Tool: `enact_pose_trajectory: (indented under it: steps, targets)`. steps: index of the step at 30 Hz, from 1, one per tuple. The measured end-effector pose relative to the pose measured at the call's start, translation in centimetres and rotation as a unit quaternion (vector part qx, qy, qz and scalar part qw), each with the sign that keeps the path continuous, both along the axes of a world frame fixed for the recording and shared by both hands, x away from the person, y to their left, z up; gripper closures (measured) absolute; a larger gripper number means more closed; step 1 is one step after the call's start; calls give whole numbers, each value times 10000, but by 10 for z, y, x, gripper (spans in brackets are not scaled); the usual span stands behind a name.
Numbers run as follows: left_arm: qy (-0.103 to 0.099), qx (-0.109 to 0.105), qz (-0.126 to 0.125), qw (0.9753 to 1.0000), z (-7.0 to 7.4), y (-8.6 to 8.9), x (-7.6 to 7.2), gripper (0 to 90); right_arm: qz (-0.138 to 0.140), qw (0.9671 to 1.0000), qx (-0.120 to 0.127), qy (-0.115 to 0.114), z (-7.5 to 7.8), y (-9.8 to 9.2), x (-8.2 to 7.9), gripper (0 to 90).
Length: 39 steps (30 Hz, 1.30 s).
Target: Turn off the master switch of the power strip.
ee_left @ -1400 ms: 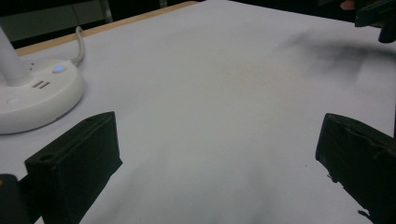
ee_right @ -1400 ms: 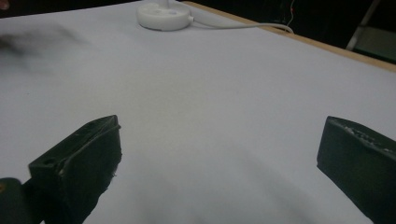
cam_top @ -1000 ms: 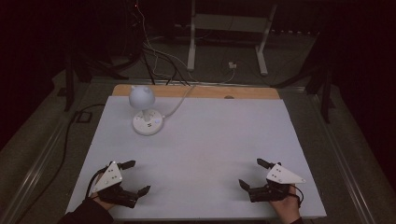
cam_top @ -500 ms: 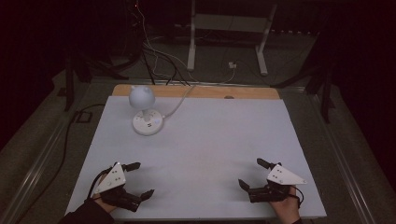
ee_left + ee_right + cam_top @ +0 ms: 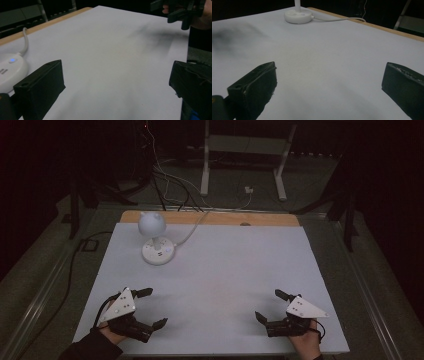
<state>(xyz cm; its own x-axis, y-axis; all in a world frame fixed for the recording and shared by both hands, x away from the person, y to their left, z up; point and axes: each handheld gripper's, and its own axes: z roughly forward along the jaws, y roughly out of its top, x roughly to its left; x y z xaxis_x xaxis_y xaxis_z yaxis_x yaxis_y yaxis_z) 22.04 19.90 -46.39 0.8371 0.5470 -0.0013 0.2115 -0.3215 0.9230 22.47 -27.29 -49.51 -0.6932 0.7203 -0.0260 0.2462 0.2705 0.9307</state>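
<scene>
While both hands sit low at the near edge of the worktop (image 5: 215,270), we've got the left tongs (image 5: 148,307) at about 7 o'clock and the right tongs (image 5: 270,306) at about 5 o'clock, well apart from each other. Both are spread wide with nothing between the jaws; in each gripper view we just see bare white surface between the two black jaws. The little white lamp (image 5: 156,238) stands upright at roughly 11 o'clock on the worktop, near the far left corner, with its round base (image 5: 298,15) flat on the white sheet and a small blue light (image 5: 11,60) glowing on it. Its white cord (image 5: 339,19) runs off toward the wooden far edge at 12 o'clock. The lamp is closer to our left tongs than the right, but neither touches it. In the left gripper view we can also spot the right tongs up at 1 o'clock, casting a soft shadow.
</scene>
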Motion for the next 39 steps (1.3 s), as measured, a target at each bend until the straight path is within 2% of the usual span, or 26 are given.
enact_pose_trajectory:
  steps: [12, 25, 29, 30, 35, 37, 39]
  targets:
    - [-152, -35, 301, 9994, 18, -7, 17, 4, 0, 10000, 67, 30, 0, 0, 0, 0]
    - [-65, -153, 383, 9991, 27, -19, 37, 4, 11, 9999, 122, 59, 0, 0, 0, 0]
    - [-65, -148, 581, 9982, 28, -24, 46, 4, 11, 9999, 141, 63, 1, -1, 0, 0]
    - [-74, -190, 706, 9973, 29, -25, 51, 4, 11, 9999, 152, 67, 0, -1, 0, 0]
    - [-83, -180, 880, 9959, 30, -29, 62, 4, 11, 9998, 166, 77, 1, -1, 0, 0]
    - [-94, -138, 940, 9954, 30, -30, 65, 4, 13, 9998, 170, 79, 0, -1, 0, 0]
    - [-81, -9, 1049, 9944, 30, -33, 71, 4, 25, 9999, 155, 72, 1, -1, -1, 0]
